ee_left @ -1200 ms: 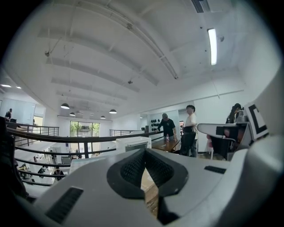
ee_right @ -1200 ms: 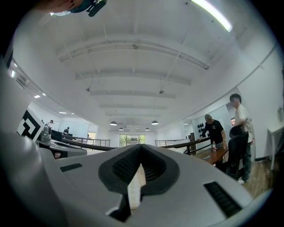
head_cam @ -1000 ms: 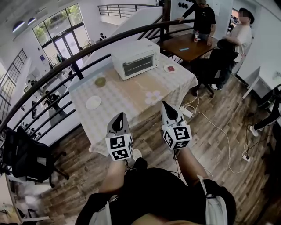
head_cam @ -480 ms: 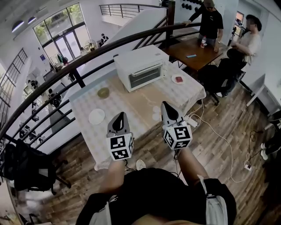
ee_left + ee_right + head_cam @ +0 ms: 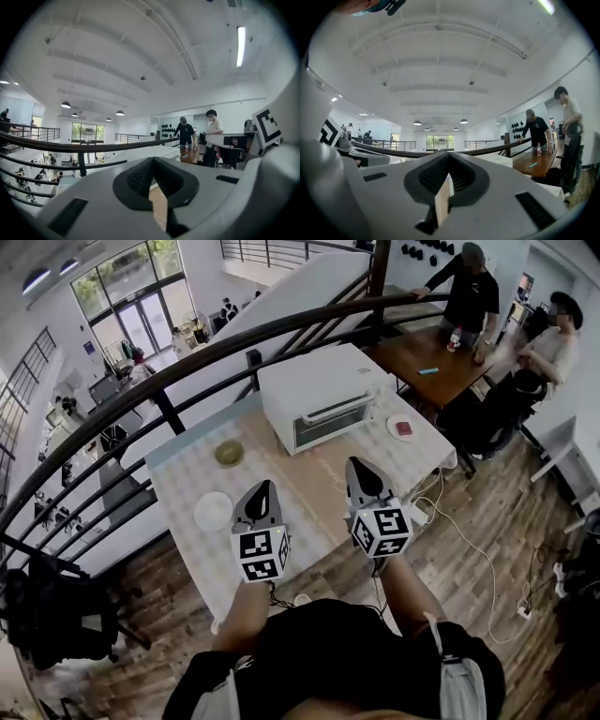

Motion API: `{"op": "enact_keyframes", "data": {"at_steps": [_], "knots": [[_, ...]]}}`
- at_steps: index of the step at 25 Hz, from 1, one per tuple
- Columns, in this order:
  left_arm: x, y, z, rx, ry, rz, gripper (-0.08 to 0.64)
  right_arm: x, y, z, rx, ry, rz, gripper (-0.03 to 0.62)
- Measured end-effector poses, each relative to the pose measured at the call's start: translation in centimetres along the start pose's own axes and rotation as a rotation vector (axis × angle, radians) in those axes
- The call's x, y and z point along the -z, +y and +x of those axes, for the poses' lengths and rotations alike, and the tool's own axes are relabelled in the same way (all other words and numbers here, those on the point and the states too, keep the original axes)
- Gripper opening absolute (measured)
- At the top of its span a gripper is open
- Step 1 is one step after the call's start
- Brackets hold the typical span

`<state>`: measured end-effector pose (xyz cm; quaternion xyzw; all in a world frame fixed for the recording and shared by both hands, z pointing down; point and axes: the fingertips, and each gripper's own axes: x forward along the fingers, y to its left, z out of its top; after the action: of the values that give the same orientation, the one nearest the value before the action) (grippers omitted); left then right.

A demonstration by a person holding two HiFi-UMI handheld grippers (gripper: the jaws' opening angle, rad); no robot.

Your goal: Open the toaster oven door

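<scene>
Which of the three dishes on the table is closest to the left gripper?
The empty white plate, at the front left; the greenish dish sits farther back, the red-topped one beside the toaster oven.

Smooth white toaster oven point(image 5: 323, 390), checked cloth tablecloth point(image 5: 192, 479), matt wood-plank floor point(image 5: 511, 521).

legible text: none | brands: none | numbers: none | signs: none

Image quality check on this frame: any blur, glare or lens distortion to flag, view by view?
Head view: heavy fisheye, the railing bows, the toaster oven is sharp, the windows bright. Left gripper view: black round vignette, ceiling strip light glares, left tongs soft up close. Right gripper view: same vignette, right tongs blurred up close.
</scene>
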<state>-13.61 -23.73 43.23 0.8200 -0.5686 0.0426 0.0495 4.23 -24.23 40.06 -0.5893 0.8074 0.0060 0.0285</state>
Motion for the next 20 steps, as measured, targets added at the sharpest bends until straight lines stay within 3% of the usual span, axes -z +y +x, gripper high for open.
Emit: {"op": "enact_keyframes", "data": {"at_steps": [7, 17, 18, 19, 20], "knots": [[1.1, 0.9, 4.5, 0.015, 0.05, -0.017, 0.012, 2.0, -1.7, 4.7, -0.013, 0.063, 0.004, 0.002], [0.7, 3.1, 8.0, -0.083, 0.062, -0.017, 0.012, 4.7, -4.0, 12.2, -0.091, 0.184, 0.022, 0.003], [0.7, 3.3, 8.2, -0.093, 0.063, -0.016, 0.011, 5.2, -3.9, 13.0, -0.114, 0.209, 0.013, 0.015], [0.6, 3.5, 8.3, -0.103, 0.064, -0.014, 0.012, 5.7, -3.6, 13.8, -0.14, 0.237, 0.004, 0.106], [0.6, 3.7, 8.4, -0.111, 0.064, -0.013, 0.012, 6.2, -3.4, 14.6, -0.161, 0.267, -0.007, 0.135]]}}
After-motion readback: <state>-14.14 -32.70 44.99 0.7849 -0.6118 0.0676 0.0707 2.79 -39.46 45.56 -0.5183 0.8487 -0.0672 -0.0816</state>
